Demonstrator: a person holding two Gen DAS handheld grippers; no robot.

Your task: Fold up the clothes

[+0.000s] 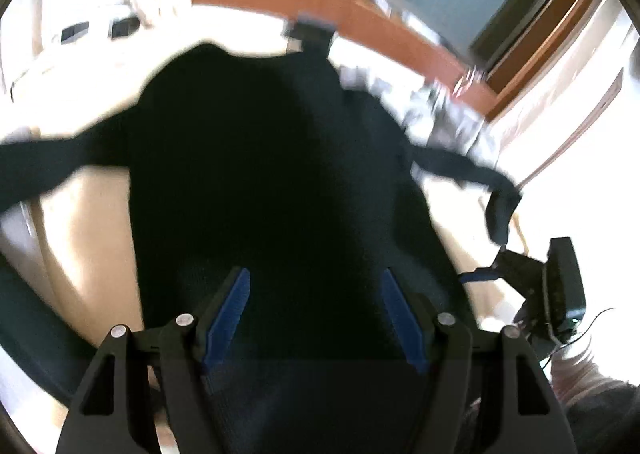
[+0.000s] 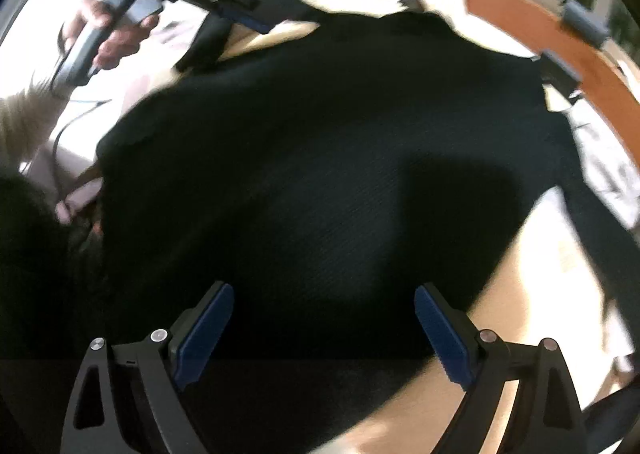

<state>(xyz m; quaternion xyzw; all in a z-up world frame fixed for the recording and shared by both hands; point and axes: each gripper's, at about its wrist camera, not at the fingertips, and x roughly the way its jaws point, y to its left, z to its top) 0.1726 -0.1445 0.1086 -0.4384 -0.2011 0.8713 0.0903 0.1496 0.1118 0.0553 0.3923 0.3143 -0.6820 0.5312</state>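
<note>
From the left wrist, the left gripper (image 1: 316,314) is hanging over a black sweater (image 1: 260,158) with its jaws standing wide and nothing between the blue pads (image 1: 230,318); the pads are not pressing on the cloth. The sweater is lying spread on a pale table (image 1: 80,222), its body filling the middle of the view, one sleeve reaching out to the left edge and the other trailing off to the right. At the lower right the right gripper (image 1: 532,274) is showing from the side, blurred, and its jaws cannot be judged from here. An orange-brown band (image 1: 380,22) is curving across the top beyond the table, with a dark pane above it. From the right wrist, the right gripper (image 2: 324,330) is likewise hovering over the sweater (image 2: 320,142), jaws wide apart, blue pads (image 2: 444,338) clear of the fabric and holding nothing. At the upper left a hand (image 2: 108,34) in a beige sleeve (image 2: 28,122) is gripping the handle of the left gripper (image 2: 240,22), which is sitting near the sweater's far edge. Both views are blurring, and no brand, label or writing is legible anywhere
</note>
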